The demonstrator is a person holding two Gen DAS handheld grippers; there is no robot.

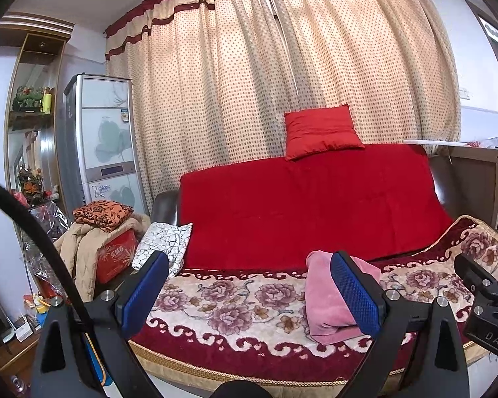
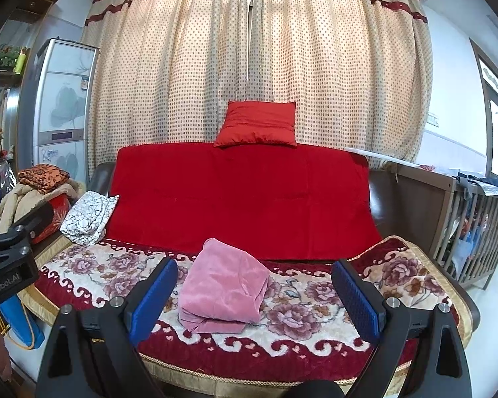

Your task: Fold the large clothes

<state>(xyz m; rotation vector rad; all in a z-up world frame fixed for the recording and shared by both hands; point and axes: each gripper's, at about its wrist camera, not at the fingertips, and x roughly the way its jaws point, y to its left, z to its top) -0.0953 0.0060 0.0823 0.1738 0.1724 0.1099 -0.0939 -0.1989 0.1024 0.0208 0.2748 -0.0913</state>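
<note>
Dotted cream curtain (image 2: 255, 66) behind a sofa draped in red cloth (image 2: 242, 199). Flowered seat blanket (image 2: 298, 315) carries the folded pink plush garment (image 2: 222, 292) — mid-seat. Left gripper (image 1: 249, 285) and right gripper (image 2: 254, 293) both spread wide, holding nothing.

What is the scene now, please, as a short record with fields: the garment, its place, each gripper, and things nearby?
garment: pink garment, folded into a compact bundle
place: lying on the floral sofa cover, in front of the red throw on the backrest
left gripper: open, holding nothing, off the pink garment
right gripper: open, holding nothing, the bundle seen between its fingers
nearby: red cushion on top of the backrest; black-and-white patterned cloth at the sofa's left end
</note>
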